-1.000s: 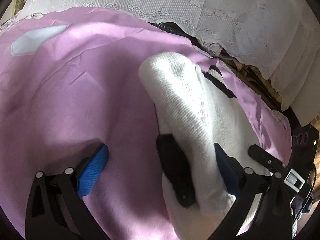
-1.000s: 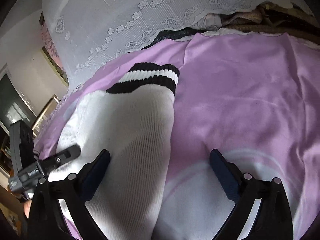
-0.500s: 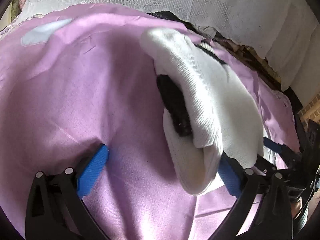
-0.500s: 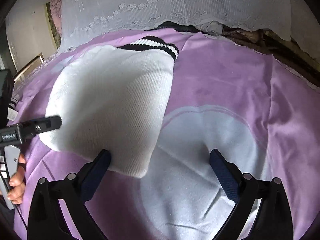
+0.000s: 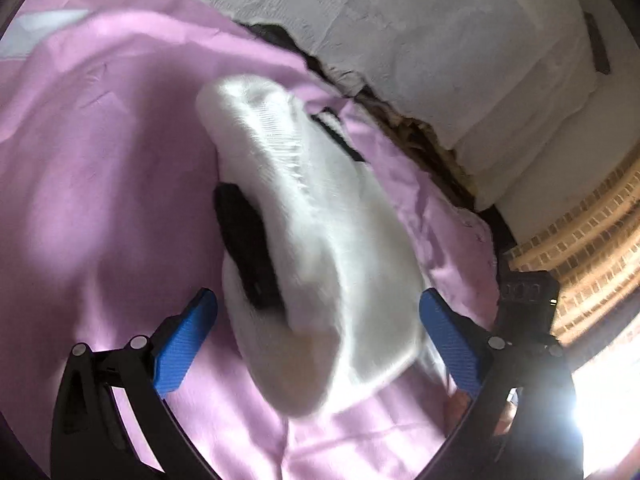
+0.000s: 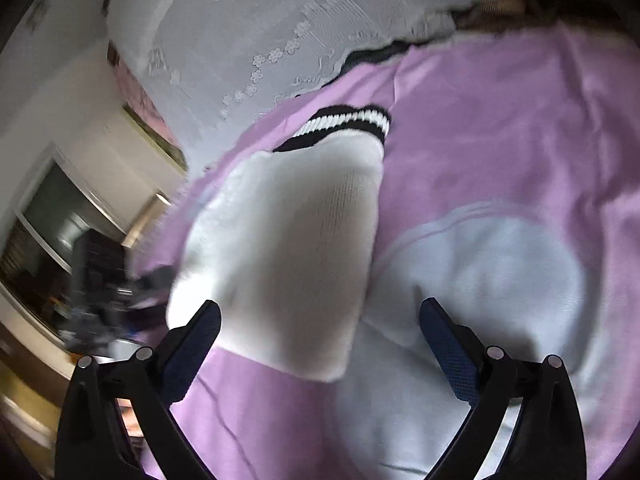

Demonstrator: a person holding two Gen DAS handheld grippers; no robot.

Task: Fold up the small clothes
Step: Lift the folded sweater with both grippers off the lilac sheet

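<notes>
A white sock (image 5: 320,240) lies folded over on the pink sheet (image 5: 100,160). A black patch (image 5: 248,248) shows under its folded edge on the left side. In the right wrist view the same sock (image 6: 288,256) shows its black-and-white striped cuff (image 6: 344,124) at the far end. My left gripper (image 5: 318,332) is open, its blue pads either side of the sock's near end and apart from it. My right gripper (image 6: 320,332) is open too, just behind the sock's near folded edge. Both views are motion-blurred.
A white lace cover (image 6: 260,40) drapes over cushions behind the pink sheet. A pale blue print (image 6: 480,280) marks the sheet to the sock's right. The other gripper's body (image 6: 104,280) and a hand (image 5: 460,404) appear at the sides. A brick wall (image 5: 580,248) stands at right.
Both grippers have drawn back from the sock, still open. The sock stays folded on the sheet, its near end now between the fingertips instead of under them.
</notes>
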